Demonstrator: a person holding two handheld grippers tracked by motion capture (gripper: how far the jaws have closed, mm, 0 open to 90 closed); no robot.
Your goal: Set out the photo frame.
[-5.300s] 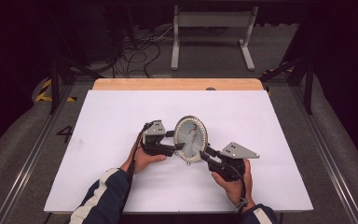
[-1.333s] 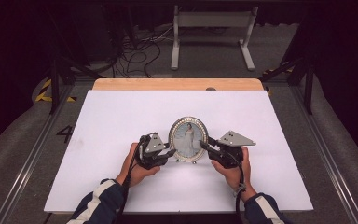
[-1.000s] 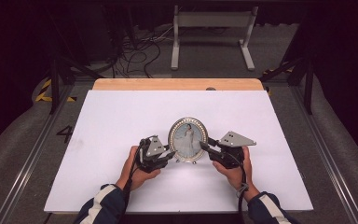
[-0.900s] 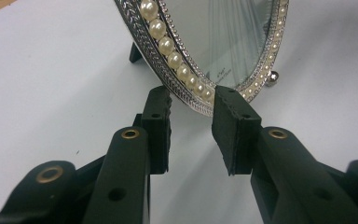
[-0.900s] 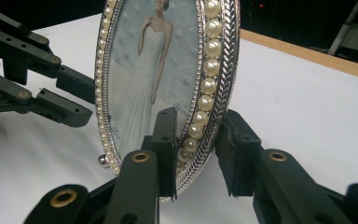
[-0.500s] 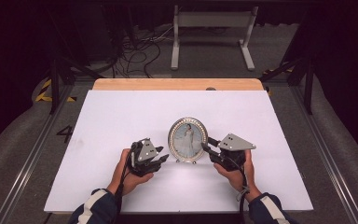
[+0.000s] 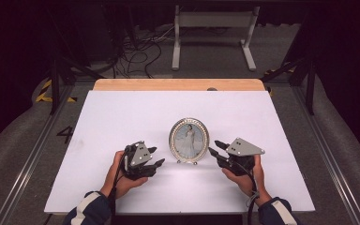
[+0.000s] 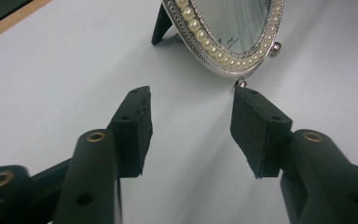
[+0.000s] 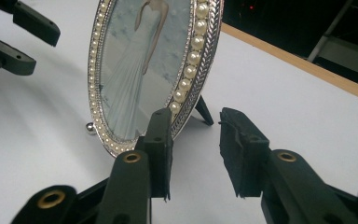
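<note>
An oval picture frame (image 7: 189, 140) with a pearl rim and a photo of a figure in a long white dress stands upright on the white table (image 7: 122, 117), propped on its back leg. My left gripper (image 7: 156, 156) is a short way to its left, held in a hand. Its jaws have just been opening, with nothing between them (image 8: 191, 105); the frame's rim (image 8: 214, 51) lies just past the fingertips. My right gripper (image 7: 214, 146) sits close to the frame's right edge. Those jaws have also just been opening and are empty (image 9: 193, 121), beside the rim (image 9: 191, 60).
A wooden strip (image 7: 178, 84) runs along the table's far edge. Beyond it on the floor are a metal stand (image 7: 213, 28) and loose cables (image 7: 136, 47). Rails run along both sides of the table. The left gripper's jaws (image 9: 18, 28) appear at the top left of the right gripper view.
Both grippers have let go of the frame, which now stands alone. The left gripper has drawn back to the left and toward the near edge. The right has barely moved.
</note>
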